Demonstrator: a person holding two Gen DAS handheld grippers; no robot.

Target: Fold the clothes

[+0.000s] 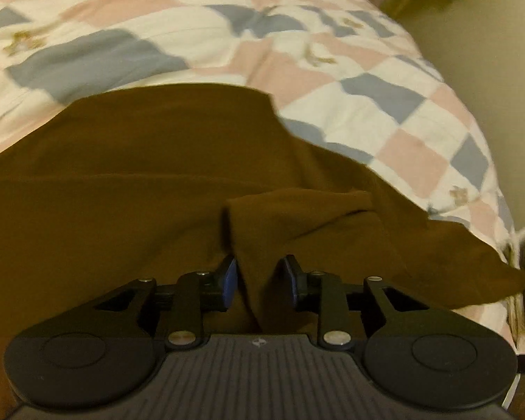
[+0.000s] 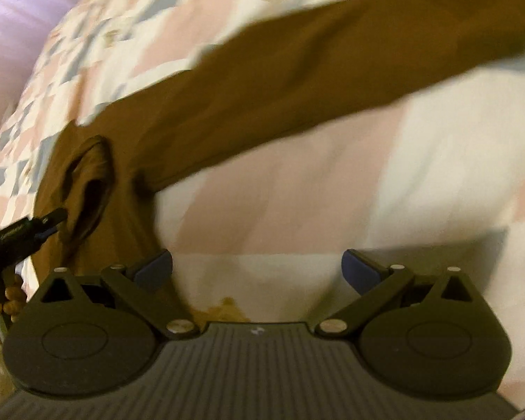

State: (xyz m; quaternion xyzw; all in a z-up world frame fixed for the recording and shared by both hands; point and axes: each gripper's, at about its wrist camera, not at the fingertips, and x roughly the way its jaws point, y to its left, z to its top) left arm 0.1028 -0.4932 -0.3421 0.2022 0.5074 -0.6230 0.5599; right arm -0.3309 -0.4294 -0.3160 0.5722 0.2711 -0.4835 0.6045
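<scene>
I'm mid-fold on the brown garment, which lies spread on the checked quilt. My left gripper has its fingers a little apart, with a raised ridge of brown cloth standing between the blue pads; the pads don't look pressed on it, so I judge this a release of a fold just laid down.

In the right wrist view, the right gripper is spread wide over bare quilt, holding nothing. The garment's long brown stretch runs away beyond the fingertips, and its collar opening sits off beside my left-hand finger, with the other gripper's tip close by it.

Next, I reckon, I need a fresh pinch on a free edge. The quilt's edge drops off past the cloth's far corner in the left wrist view; there's open room ahead.
</scene>
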